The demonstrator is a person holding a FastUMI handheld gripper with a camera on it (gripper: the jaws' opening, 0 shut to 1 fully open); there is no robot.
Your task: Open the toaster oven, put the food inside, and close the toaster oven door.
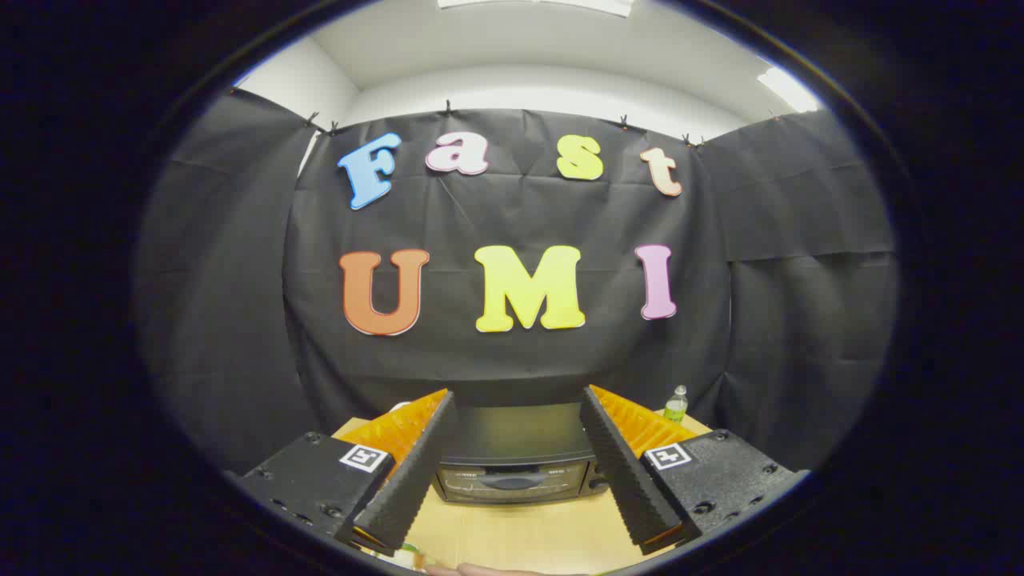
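A dark toaster oven [516, 460] stands on the wooden table, beyond and between my two fingers, with its door shut and a curved handle across the front. My gripper [516, 400] hangs well above the table, open, with nothing between its fingers. The left finger [416, 472] and the right finger [624, 472] frame the oven from either side. Something pale and green [410, 552] shows just under the left finger at the table's near edge; I cannot tell what it is.
A small clear bottle [676, 404] with a green label stands at the back right of the table [520, 536], beside the right finger. A person's hand [480, 570] shows at the near edge of the table. Black cloth walls close in the booth behind.
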